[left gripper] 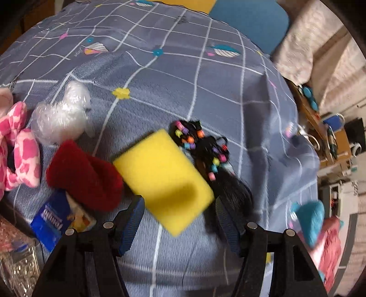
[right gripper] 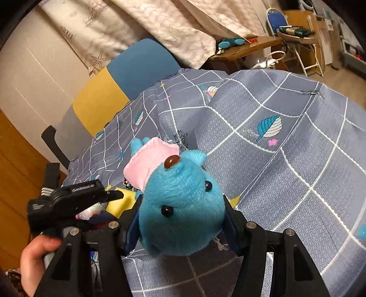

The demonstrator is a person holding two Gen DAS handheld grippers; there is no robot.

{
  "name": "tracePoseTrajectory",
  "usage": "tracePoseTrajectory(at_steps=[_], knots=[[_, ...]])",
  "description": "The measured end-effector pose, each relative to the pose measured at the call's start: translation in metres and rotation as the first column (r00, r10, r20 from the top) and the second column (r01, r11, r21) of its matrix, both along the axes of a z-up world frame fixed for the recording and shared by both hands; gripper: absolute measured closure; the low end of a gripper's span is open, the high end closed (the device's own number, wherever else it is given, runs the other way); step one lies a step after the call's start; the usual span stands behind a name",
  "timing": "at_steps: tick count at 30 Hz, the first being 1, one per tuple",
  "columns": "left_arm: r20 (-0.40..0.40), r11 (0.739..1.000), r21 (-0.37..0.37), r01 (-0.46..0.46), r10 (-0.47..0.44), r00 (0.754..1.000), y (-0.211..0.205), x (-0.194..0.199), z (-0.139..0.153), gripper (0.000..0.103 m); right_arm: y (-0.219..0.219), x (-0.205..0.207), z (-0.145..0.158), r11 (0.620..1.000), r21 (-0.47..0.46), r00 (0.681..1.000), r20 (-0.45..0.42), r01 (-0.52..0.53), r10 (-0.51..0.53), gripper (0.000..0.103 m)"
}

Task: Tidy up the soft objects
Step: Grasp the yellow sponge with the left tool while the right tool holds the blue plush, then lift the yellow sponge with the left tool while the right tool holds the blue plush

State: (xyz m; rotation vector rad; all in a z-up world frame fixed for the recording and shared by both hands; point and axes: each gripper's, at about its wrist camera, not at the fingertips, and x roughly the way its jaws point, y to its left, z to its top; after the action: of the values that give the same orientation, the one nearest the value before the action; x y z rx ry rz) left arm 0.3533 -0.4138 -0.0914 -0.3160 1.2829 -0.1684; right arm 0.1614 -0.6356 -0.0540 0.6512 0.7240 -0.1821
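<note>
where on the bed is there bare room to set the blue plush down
Free: the quilt beyond the yellow sponge and beaded hair ties, toward the blue cushion. Crowded: the red plush, wrapped white toy and pink spotted plush.

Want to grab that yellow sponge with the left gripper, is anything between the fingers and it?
Nothing visible. The yellow sponge lies right ahead of the left gripper, whose jaws stand open. The red plush touches its left edge.

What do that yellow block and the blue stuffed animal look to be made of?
Yellow block: probably foam sponge, going by its matte, flat faces and soft-looking edges, though motion blur hides any pores. Blue stuffed animal: fuzzy knit-like plush with shiny bead eyes and a pink felt-like cap.
</note>
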Motion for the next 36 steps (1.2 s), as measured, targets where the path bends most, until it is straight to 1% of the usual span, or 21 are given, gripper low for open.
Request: tracePoseTrajectory(at_steps=[2,5,7,9,12,16,17,18,21,23,25,27,30,32,34,36], knots=[[-0.005,1.000,0.013,-0.001,0.001,1.000,-0.004,0.006,-0.003,0.034,-0.001,0.001,-0.001,1.000,0.009,1.000,0.000,0.002,-0.002,0.041],[-0.001,1.000,0.016,0.000,0.000,1.000,-0.009,0.013,-0.004,0.029,0.000,0.001,-0.003,0.999,0.032,1.000,-0.001,-0.002,0.002,0.041],[-0.011,0.999,0.034,0.000,0.000,1.000,-0.012,0.019,-0.005,0.029,0.001,0.001,-0.003,0.999,0.039,1.000,-0.001,-0.003,0.003,0.041],[-0.005,0.999,0.053,-0.002,0.002,1.000,-0.014,0.024,-0.004,0.029,0.002,0.000,-0.002,0.999,0.038,1.000,0.000,0.001,-0.001,0.041],[-0.015,0.995,0.103,0.011,-0.010,1.000,-0.021,0.029,-0.006,0.029,0.001,0.000,-0.001,0.999,0.037,1.000,0.006,0.004,-0.004,0.041],[-0.026,0.977,0.204,0.057,-0.053,0.998,-0.036,0.027,-0.008,0.029,0.001,-0.001,-0.001,0.999,0.031,1.000,0.007,0.006,-0.006,0.041],[-0.029,0.974,0.218,0.059,-0.054,0.998,-0.039,0.028,-0.008,0.029,0.002,0.000,-0.001,0.999,0.034,1.000,0.008,0.002,-0.002,0.041],[-0.034,0.972,0.227,0.056,-0.049,0.998,-0.040,0.028,-0.009,0.030,0.003,0.000,-0.001,0.999,0.035,1.000,0.008,-0.002,0.002,0.041],[-0.048,0.976,0.217,0.018,-0.008,0.999,-0.039,0.029,-0.007,0.030,0.004,0.000,-0.001,1.000,0.030,1.000,0.012,-0.009,0.008,0.041],[-0.069,0.978,0.206,-0.015,0.030,0.997,-0.035,0.031,-0.006,0.030,0.005,0.000,0.000,1.000,0.027,1.000,0.014,-0.008,0.008,0.041],[-0.097,0.976,0.213,-0.050,0.072,0.993,-0.031,0.033,-0.006,0.030,0.005,0.001,-0.001,1.000,0.025,1.000,0.012,-0.009,0.008,0.040],[-0.113,0.975,0.211,-0.070,0.095,0.989,-0.029,0.037,-0.007,0.030,0.004,0.001,-0.003,1.000,0.027,1.000,0.009,-0.007,0.007,0.040],[-0.167,0.965,0.264,-0.016,0.062,0.984,-0.038,0.045,-0.012,0.030,0.004,0.002,-0.003,1.000,0.030,1.000,0.007,-0.007,0.007,0.040],[-0.184,0.963,0.270,-0.022,0.074,0.980,-0.039,0.047,-0.011,0.030,0.004,0.002,-0.003,1.000,0.029,1.000,0.007,-0.010,0.010,0.040],[-0.214,0.961,0.269,-0.064,0.125,0.969,-0.034,0.047,-0.011,0.030,0.004,0.002,-0.004,0.999,0.031,1.000,0.009,-0.009,0.009,0.040],[-0.259,0.961,0.266,-0.082,0.153,0.954,-0.030,0.048,-0.014,0.030,0.003,0.003,-0.004,1.000,0.029,1.000,0.008,-0.008,0.007,0.040]])
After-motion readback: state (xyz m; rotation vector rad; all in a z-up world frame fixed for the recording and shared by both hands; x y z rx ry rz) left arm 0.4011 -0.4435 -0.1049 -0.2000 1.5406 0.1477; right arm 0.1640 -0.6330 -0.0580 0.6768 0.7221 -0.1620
